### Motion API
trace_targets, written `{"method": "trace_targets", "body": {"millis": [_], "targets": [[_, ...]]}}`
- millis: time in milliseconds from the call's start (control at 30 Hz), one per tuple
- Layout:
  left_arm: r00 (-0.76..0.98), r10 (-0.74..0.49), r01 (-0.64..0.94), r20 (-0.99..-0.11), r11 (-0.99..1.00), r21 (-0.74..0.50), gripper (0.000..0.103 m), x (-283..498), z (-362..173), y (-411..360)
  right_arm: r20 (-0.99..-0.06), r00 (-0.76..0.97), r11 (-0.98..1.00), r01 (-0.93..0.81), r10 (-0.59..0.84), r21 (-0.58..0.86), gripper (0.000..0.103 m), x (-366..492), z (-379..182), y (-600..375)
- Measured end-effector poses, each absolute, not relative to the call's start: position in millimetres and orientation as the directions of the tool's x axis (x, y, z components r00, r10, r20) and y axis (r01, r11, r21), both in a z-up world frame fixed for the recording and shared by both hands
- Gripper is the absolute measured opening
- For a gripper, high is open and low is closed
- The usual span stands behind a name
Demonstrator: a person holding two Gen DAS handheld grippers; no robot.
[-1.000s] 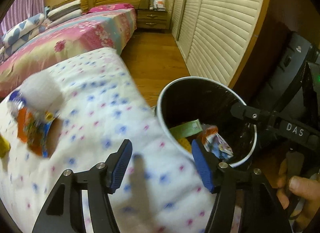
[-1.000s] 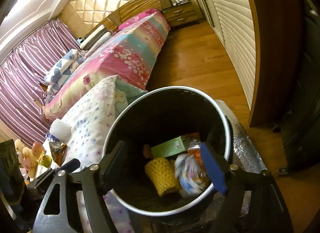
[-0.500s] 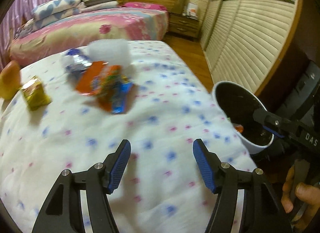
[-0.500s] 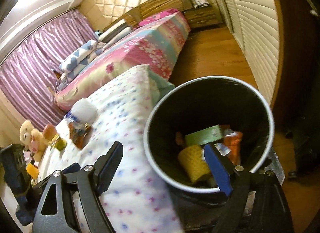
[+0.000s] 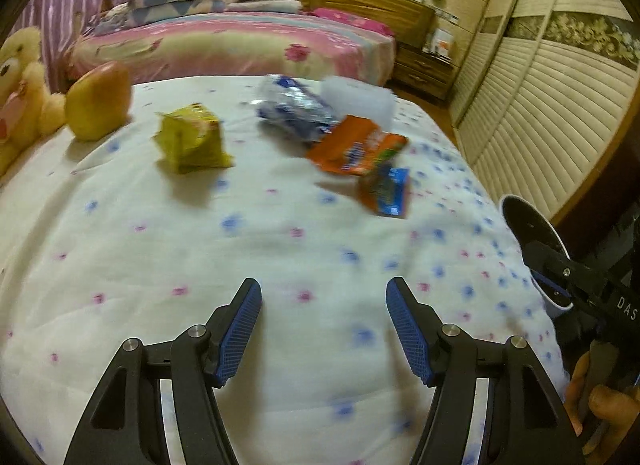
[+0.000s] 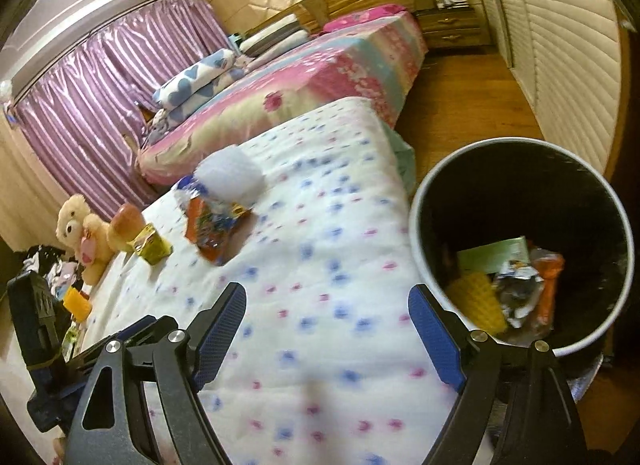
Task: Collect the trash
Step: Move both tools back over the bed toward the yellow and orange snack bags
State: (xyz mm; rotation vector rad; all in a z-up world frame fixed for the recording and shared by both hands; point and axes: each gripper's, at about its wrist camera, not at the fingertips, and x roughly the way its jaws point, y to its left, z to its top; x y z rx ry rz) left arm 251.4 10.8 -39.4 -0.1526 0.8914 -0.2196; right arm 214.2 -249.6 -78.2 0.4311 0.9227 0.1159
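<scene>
Loose trash lies on the white dotted bedspread [image 5: 280, 233]: a yellow packet [image 5: 192, 139], a blue and silver wrapper [image 5: 294, 111], a white wad [image 5: 356, 97], an orange wrapper [image 5: 356, 145] and a small orange-blue one [image 5: 386, 189]. My left gripper [image 5: 324, 293] hovers open and empty over the bedspread, well short of them. My right gripper [image 6: 326, 297] is also open and empty, above the bed's edge beside the black bin [image 6: 520, 185]. The bin holds a yellow piece [image 6: 476, 301], a green box [image 6: 496, 253] and crumpled wrappers [image 6: 516, 285].
A yellowish fruit [image 5: 98, 101] and a plush bear [image 5: 20, 93] sit at the bedspread's far left. A second bed [image 5: 240, 45] with pillows stands behind. Louvred wardrobe doors [image 5: 540, 105] and wooden floor [image 6: 460, 105] run along the right.
Both views have swung left, away from the bin and over the bedspread. The wrappers and yellow packet now sit ahead of the left gripper. The right jaws stand slightly wider.
</scene>
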Motion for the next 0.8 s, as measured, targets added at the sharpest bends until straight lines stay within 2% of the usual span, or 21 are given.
{"method": "trace_targets", "body": {"millis": [467, 800], "targets": [[0.625, -0.187, 0.031, -0.758, 0.976, -0.215, 0.065, 262, -38, 56, -0.744, 0.576, 0.908, 0.009, 0.339, 0.42, 0.085, 236, -81, -205], [0.614, -0.16, -0.01, -0.773, 0.978, -0.21, 0.065, 299, -46, 73, -0.74, 0.56, 0.903, -0.039, 0.374, 0.427, 0.085, 257, -82, -181]]}}
